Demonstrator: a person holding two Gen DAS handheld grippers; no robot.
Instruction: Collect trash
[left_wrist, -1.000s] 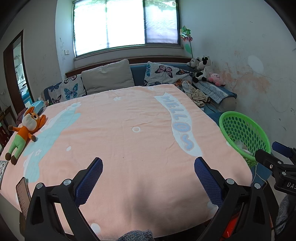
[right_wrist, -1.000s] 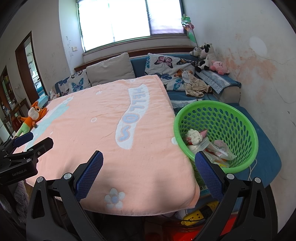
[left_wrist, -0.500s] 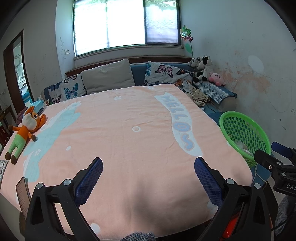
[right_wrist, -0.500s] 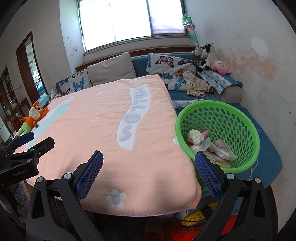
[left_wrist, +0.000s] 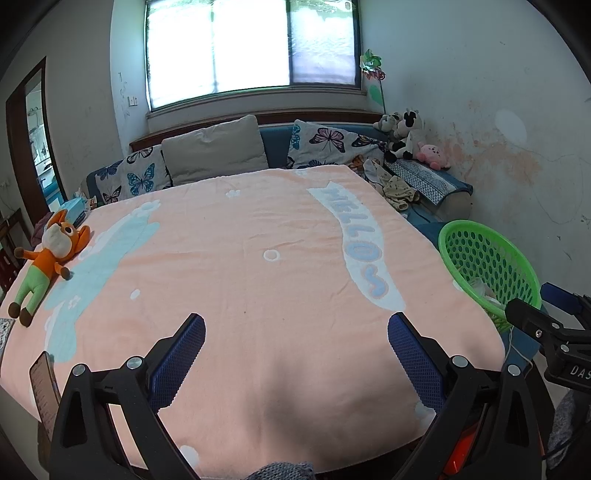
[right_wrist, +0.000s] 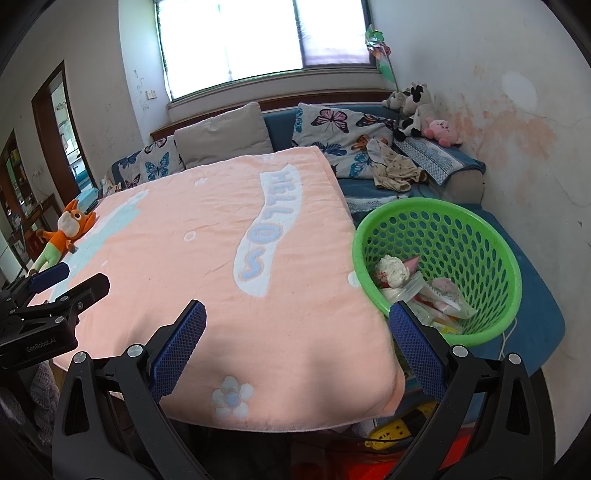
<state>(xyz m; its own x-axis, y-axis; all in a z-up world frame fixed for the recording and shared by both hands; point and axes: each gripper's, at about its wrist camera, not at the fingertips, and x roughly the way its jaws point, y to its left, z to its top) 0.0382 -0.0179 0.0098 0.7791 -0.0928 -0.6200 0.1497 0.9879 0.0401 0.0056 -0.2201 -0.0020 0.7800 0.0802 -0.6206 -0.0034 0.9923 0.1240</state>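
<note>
A green perforated basket stands on the blue sofa seat at the table's right edge and holds trash: a crumpled white wad, clear wrappers and pink scraps. It also shows in the left wrist view. My left gripper is open and empty above the near part of the pink table cover. My right gripper is open and empty over the cover's near right corner, its right finger next to the basket. No loose trash shows on the cover.
An orange plush toy lies at the table's left edge. A phone lies at the near left corner. Cushions and soft toys line the sofa behind. A yellow power strip lies under the table.
The right wrist view has shifted slightly, so the basket sits a little further right. Both grippers stay open and empty. The left gripper has hardly moved.
</note>
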